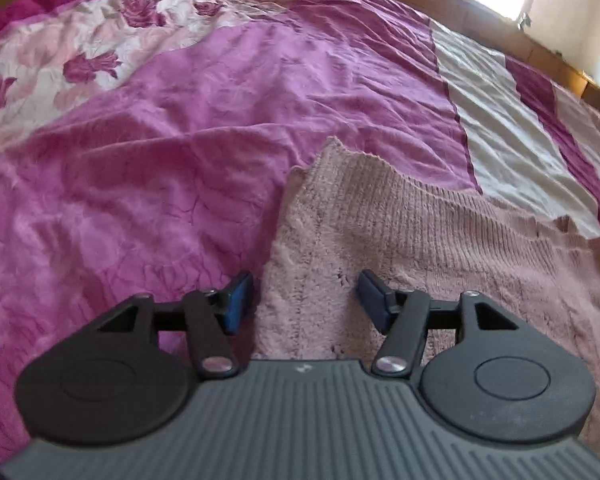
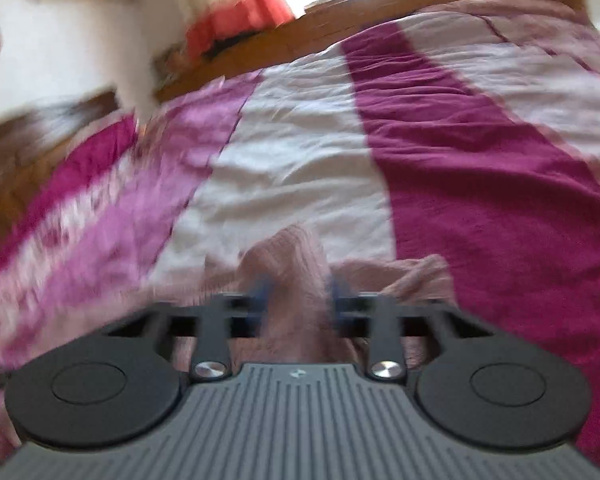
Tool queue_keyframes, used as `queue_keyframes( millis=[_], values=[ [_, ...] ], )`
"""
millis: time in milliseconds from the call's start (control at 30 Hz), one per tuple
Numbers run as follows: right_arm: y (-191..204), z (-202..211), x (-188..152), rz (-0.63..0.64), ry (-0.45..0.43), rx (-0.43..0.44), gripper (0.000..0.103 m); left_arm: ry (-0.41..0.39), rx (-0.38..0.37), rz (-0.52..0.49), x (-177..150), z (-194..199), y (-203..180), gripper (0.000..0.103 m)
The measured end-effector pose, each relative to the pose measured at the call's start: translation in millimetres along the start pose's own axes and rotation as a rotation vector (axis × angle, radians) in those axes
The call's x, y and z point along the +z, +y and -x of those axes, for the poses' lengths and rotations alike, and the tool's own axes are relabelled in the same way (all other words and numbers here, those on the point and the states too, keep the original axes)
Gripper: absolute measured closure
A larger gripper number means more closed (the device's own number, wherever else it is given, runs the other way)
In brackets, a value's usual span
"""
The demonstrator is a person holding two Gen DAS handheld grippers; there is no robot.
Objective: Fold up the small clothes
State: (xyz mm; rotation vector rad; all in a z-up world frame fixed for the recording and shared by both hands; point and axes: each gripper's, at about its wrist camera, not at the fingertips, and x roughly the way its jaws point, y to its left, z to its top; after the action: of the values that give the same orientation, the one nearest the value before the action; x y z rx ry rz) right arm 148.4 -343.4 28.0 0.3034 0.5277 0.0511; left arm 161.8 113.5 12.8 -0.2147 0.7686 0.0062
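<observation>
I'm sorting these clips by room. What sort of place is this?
Most likely a bedroom: a pink knitted garment lies on a bed with a magenta and white bedspread, a wooden bed frame behind it.

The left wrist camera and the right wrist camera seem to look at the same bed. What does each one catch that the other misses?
Only the left wrist view shows the rose-print panel of the bedspread, and the left gripper open over the flat pink knit sweater.

Only the right wrist view, which is blurred, shows the right gripper shut on a bunched fold of that sweater, plus something red beyond the wooden bed frame.

Both show the sweater and the magenta-and-white bedspread.
</observation>
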Motion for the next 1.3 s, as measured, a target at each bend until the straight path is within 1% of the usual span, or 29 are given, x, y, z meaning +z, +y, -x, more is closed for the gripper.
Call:
queue_keyframes(
  millis=[33,100,167,233,300,333,367,400,433,467,533,600,633,700,767,800,833,867,900,933,1000,1033,1100,1167,1267,1300],
  values=[
    [9.1,2.7,-2.4,0.031,-0.012,0.007,0.091,-0.008,0.004,-0.011,-1.6,0.7,-1.3,0.042],
    [24.8,10.8,-7.2,0.104,-0.033,0.019,0.092,-0.025,0.018,-0.038,-4.3,2.4,-5.1,0.042],
    [39.5,17.3,-12.5,0.189,-0.027,0.032,0.092,-0.032,0.025,-0.047,-4.8,2.9,-6.7,0.042],
    [51.9,17.2,-19.4,0.264,0.025,0.062,0.092,-0.032,0.023,-0.037,-5.3,2.8,-5.5,0.042],
    [59.5,14.9,-25.8,0.306,0.102,0.104,0.090,-0.031,0.019,-0.032,-5.2,2.6,-4.6,0.042],
    [62.4,15.7,-28.2,0.320,0.124,0.119,0.087,-0.031,0.018,-0.035,-5.1,2.5,-4.7,0.042],
    [64.8,18.6,-29.7,0.330,0.134,0.131,0.079,-0.030,0.018,-0.037,-5.1,2.2,-4.8,0.042],
    [66.7,22.2,-29.3,0.334,0.137,0.150,0.074,-0.029,0.018,-0.039,-4.9,2.2,-4.7,0.041],
    [68.1,25.4,-28.8,0.333,0.135,0.167,0.066,-0.028,0.017,-0.040,-4.5,2.1,-4.6,0.041],
    [69.1,28.1,-26.0,0.328,0.126,0.184,0.057,-0.026,0.016,-0.040,-4.2,2.0,-4.5,0.041],
    [68.5,37.4,-19.0,0.317,0.085,0.184,0.050,-0.023,0.015,-0.037,-3.5,1.5,-4.2,0.041],
    [66.6,40.0,-9.3,0.310,0.039,0.165,0.048,-0.024,0.015,-0.037,-3.6,1.3,-4.4,0.041],
    [64.8,36.4,-4.3,0.309,0.031,0.151,0.047,-0.026,0.017,-0.038,-3.6,1.2,-4.5,0.041],
    [62.5,25.0,3.9,0.315,0.043,0.117,0.046,-0.028,0.020,-0.040,-3.4,0.8,-4.8,0.041],
    [59.5,11.6,7.4,0.317,0.089,0.101,0.046,-0.030,0.021,-0.042,-3.7,0.9,-5.0,0.041],
    [58.5,4.7,7.2,0.317,0.117,0.103,0.047,-0.029,0.020,-0.042,-3.8,0.9,-5.0,0.041],
    [57.5,-1.0,6.1,0.317,0.143,0.116,0.054,-0.029,0.020,-0.042,-3.8,0.9,-5.1,0.041],
    [57.2,-3.5,4.4,0.321,0.156,0.132,0.078,-0.028,0.018,-0.042,-3.8,1.0,-5.1,0.041],
    [56.8,-2.3,4.2,0.324,0.154,0.143,0.089,-0.027,0.017,-0.044,-3.8,1.1,-5.1,0.041],
    [56.8,-0.2,3.4,0.324,0.135,0.142,0.097,-0.027,0.016,-0.047,-3.5,1.0,-5.3,0.041],
    [50.8,10.9,7.9,0.308,0.041,0.108,0.097,-0.026,0.015,-0.052,-3.4,0.9,-5.5,0.041],
    [45.9,12.9,11.1,0.285,0.014,0.085,0.097,-0.026,0.015,-0.052,-3.2,0.6,-5.8,0.041],
    [30.7,12.6,19.8,0.245,-0.019,-0.001,0.097,-0.026,0.018,-0.054,-3.2,0.2,-6.1,0.041],
    [16.7,5.6,24.1,0.221,-0.012,-0.088,0.097,-0.026,0.018,-0.054,-3.4,0.4,-6.0,0.041],
    [-0.7,-8.5,21.8,0.184,0.048,-0.203,0.096,-0.025,0.018,-0.056,-3.2,0.4,-6.1,0.041],
    [-4.4,-11.3,19.9,0.180,0.060,-0.225,0.096,-0.024,0.019,-0.057,-2.9,0.3,-6.2,0.041]
  ],
)
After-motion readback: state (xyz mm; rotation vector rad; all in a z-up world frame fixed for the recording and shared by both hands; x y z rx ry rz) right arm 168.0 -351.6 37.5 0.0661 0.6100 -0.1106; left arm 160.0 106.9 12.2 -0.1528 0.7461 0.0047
